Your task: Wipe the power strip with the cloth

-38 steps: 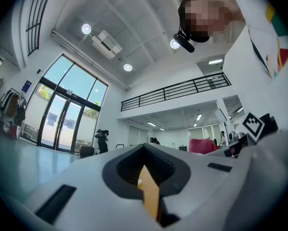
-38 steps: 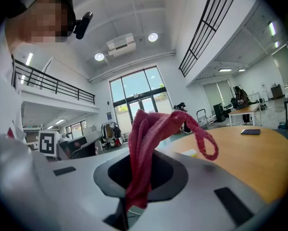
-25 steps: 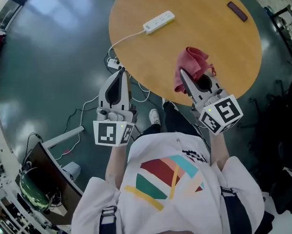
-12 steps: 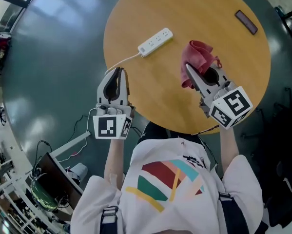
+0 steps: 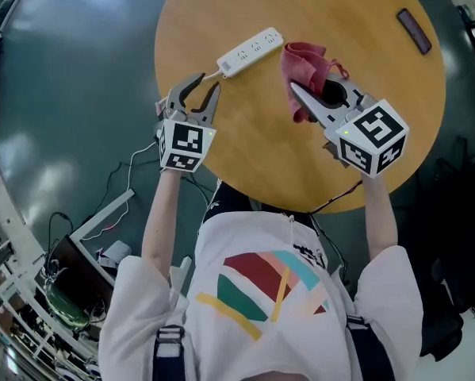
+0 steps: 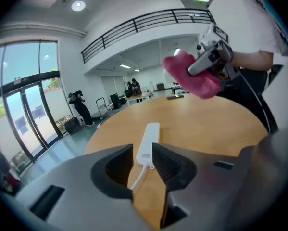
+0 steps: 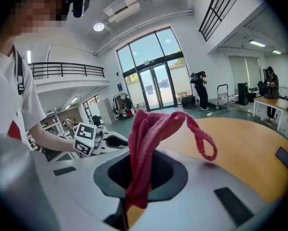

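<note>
Reaching left gripper (image 5: 199,88): its jaws stand apart with nothing in them. It is over the near left edge of the table (image 5: 261,165) and points at the cable end of the power strip (image 5: 250,51).
Right gripper (image 5: 296,94): squeezed tight on the red cloth (image 5: 304,62), held up above the table.
Cloth: soft, light and floppy. It hangs in folds, with a loop sticking out.
Power strip: lies on the table, just past the left gripper and left of the cloth. It looks light, hard and smooth, so it may slide when rubbed. Best to pinch its thin sides at the cable end.
Change: a second ago the left jaws were shut, off beside the table. They have just been opening. Both grippers are now closer to the power strip.
</note>
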{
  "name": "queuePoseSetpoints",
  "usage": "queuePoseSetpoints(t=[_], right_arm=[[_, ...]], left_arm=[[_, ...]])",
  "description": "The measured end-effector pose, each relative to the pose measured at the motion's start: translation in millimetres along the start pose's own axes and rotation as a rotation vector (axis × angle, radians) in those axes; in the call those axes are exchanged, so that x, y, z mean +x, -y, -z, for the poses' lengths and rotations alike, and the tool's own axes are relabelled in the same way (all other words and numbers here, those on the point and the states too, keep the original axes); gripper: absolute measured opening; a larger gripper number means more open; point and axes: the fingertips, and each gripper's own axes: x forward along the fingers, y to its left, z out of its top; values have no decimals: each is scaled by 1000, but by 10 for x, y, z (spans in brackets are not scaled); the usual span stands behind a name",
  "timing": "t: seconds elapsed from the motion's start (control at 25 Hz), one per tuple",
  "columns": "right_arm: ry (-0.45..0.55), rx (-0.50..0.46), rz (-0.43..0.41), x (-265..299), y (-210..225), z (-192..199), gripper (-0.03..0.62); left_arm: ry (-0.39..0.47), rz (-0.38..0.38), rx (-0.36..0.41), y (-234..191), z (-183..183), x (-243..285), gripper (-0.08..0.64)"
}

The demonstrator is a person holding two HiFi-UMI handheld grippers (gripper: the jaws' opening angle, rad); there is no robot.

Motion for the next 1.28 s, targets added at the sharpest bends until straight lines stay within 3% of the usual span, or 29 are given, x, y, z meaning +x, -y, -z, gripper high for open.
queuePoseSetpoints(t=[0.16,0.24,0.32,0.56,0.72,0.84,1.04,1.28], right_arm=[[-79,32,-61,294,-2,-19,40],[-151,91,-104,603,67,-37,39],[-212,163,-146,981,147,-73,39],[-255,260,-229,1263,170,-52,40],[-347,230,-263,1625,87,123,40],[-432,217,-276,1941,40,308,39],[-521,215,-297,2196,49,500,40],[-591,178,-289,2348,96,653,40]], left_arm=[[-127,76,162,-41,305,348,150],[-187,121,249,-88,500,500,150],[-243,157,283,-190,714,648,150],[-312,176,253,8,716,862,147],[-311,216,250,-12,747,875,131],[-302,250,261,-48,868,841,76],[-276,268,218,-66,902,828,74],[-323,304,179,-86,892,851,73]])
